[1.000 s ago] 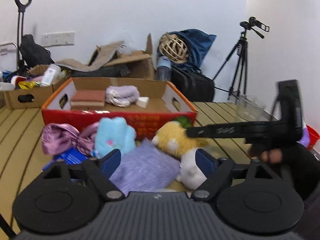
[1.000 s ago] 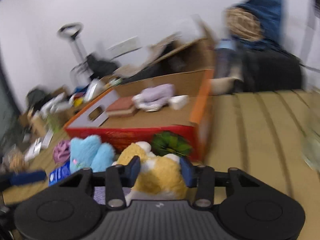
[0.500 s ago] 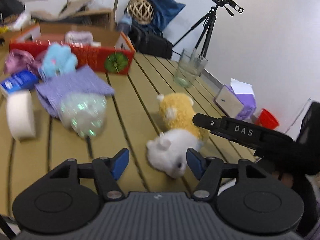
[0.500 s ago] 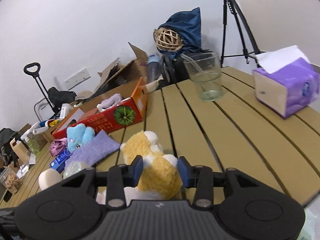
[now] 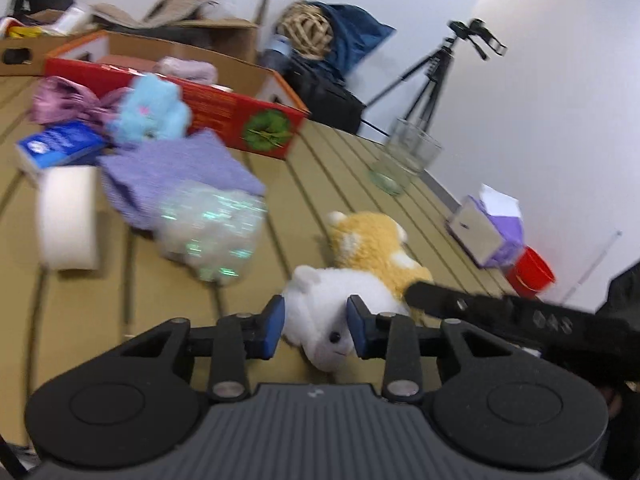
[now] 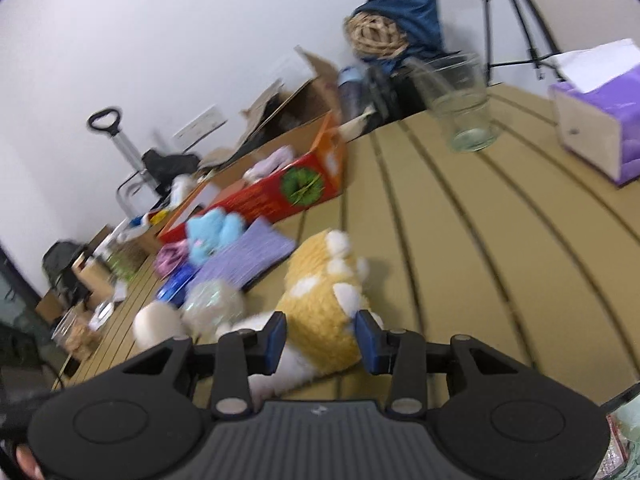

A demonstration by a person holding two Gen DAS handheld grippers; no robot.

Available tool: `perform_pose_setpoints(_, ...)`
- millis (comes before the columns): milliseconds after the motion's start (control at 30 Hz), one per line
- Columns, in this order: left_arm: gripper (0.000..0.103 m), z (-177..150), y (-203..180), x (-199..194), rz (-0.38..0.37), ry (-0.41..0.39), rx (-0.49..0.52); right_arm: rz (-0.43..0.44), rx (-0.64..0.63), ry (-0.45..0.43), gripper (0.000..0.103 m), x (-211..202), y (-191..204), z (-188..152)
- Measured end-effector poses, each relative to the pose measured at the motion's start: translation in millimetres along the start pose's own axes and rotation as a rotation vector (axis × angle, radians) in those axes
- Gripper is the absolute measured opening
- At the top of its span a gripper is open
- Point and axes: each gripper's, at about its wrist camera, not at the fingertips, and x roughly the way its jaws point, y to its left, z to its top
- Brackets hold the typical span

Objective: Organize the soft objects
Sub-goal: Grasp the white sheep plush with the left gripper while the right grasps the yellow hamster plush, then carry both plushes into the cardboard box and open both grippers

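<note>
White plush toy [image 5: 320,312] lies on the slatted wooden table [image 5: 328,184], touching an orange-and-white plush toy [image 5: 372,240]. Left gripper [image 5: 314,326], its jaws just closing, pinches the white toy; right gripper [image 6: 322,340] clamps the orange one [image 6: 320,304].

Left gripper [image 5: 315,327] fingers have just closed onto the white plush [image 5: 328,304] — previously wide apart.

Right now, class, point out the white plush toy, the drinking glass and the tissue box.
white plush toy [image 5: 320,304]: left wrist view, its fluffy body.
drinking glass [image 6: 460,108]: right wrist view, its side wall.
tissue box [image 6: 592,136]: right wrist view, its pale end face.
</note>
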Motion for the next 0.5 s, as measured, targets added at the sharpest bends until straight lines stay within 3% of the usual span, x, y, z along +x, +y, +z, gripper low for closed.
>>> perform_pose_setpoints(33,0.041,0.9,2.2,-3.2,-0.001,-0.004,-0.004,0.012,-0.015,0.006,0.039,-0.2,4.0,-2.0)
perform_pose_setpoints(100,0.062,3.0,6.8,-6.4,-0.015,-0.006,-0.021,-0.001,-0.026,-0.021,0.040,-5.5,5.9,-1.9)
perform_pose_setpoints(133,0.065,3.2,7.5,-5.7,-0.023,-0.008,-0.022,-0.007,-0.018,-0.041,0.048,-8.2,3.6,0.1)
perform_pose_setpoints(167,0.066,3.9,7.2,-3.0,-0.024,-0.002,-0.021,-0.007,-0.005,-0.054,0.053,-9.4,0.3,2.4)
perform_pose_setpoints(300,0.066,7.3,7.0,15.9,-0.059,0.037,-0.028,0.010,0.030,-0.054,0.053,2.2,-4.7,9.5)
perform_pose_setpoints(500,0.057,7.0,14.3,23.9,-0.107,0.049,-0.060,0.012,0.027,-0.035,0.047,19.6,-3.0,6.0)
